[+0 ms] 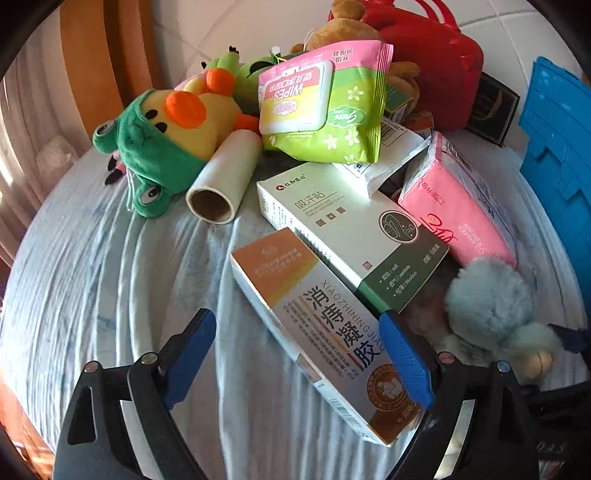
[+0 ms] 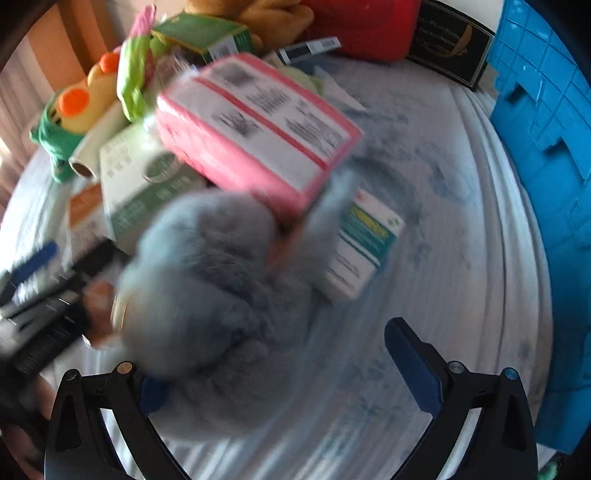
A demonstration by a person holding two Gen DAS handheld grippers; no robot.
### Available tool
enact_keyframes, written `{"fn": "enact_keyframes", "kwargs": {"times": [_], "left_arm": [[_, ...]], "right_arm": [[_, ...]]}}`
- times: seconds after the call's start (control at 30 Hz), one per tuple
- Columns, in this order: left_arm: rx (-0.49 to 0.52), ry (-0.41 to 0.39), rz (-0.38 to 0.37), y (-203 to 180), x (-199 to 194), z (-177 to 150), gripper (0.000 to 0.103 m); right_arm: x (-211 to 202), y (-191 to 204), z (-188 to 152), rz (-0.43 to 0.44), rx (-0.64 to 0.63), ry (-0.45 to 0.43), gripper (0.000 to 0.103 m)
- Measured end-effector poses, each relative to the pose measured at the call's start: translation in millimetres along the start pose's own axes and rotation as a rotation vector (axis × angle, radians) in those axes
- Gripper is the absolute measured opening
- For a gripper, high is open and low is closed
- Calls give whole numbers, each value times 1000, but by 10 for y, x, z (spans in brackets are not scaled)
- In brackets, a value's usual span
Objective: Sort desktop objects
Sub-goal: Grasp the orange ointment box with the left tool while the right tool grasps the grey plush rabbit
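Your things sit on a pale blue sheet [image 1: 110,280]. At the left lies the duck toy [image 1: 166,144], then the paper roll [image 1: 225,177]. Your left gripper [image 1: 297,354] is wide apart around the orange box [image 1: 321,332]. Your right gripper [image 2: 280,369] is wide apart too, by the fuzzy grey toy [image 2: 214,280]. The blue crate [image 2: 546,147] stands at the right.

A pale blue striped bedsheet [image 1: 110,266] covers the surface across the lower and left field of the left wrist view. A wooden frame [image 1: 92,62] stands at 11 o'clock, with a curtain [image 1: 22,110] at 9 o'clock beside it. White quilted padding [image 1: 229,26] fills the background at 12 o'clock.
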State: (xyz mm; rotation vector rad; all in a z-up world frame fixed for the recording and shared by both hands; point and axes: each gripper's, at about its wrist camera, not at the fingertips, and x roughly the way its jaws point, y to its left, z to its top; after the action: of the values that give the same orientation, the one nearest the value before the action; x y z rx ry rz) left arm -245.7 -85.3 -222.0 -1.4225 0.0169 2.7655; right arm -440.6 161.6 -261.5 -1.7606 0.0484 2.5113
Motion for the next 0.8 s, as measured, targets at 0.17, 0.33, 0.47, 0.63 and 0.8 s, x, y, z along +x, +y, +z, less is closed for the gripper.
{"fn": "enact_keyframes", "kwargs": {"times": [0.17, 0.33, 0.47, 0.63, 0.8], "left_arm": [[-69, 18, 22, 229, -136, -174, 91], [-99, -7, -12, 219, -255, -94, 90], [-33, 57, 11, -106, -47, 74, 90], [-64, 101, 45, -155, 264, -19, 91], [-12, 69, 18, -169, 226, -109, 63]], "right_arm": [[-114, -38, -162, -25, -42, -30, 78], [-169, 58, -234, -52, -105, -53, 65], [-88, -102, -228, 7, -36, -14, 68], [22, -338, -275, 35, 14, 20, 86], [-34, -267, -258, 43, -17, -15, 88]]}}
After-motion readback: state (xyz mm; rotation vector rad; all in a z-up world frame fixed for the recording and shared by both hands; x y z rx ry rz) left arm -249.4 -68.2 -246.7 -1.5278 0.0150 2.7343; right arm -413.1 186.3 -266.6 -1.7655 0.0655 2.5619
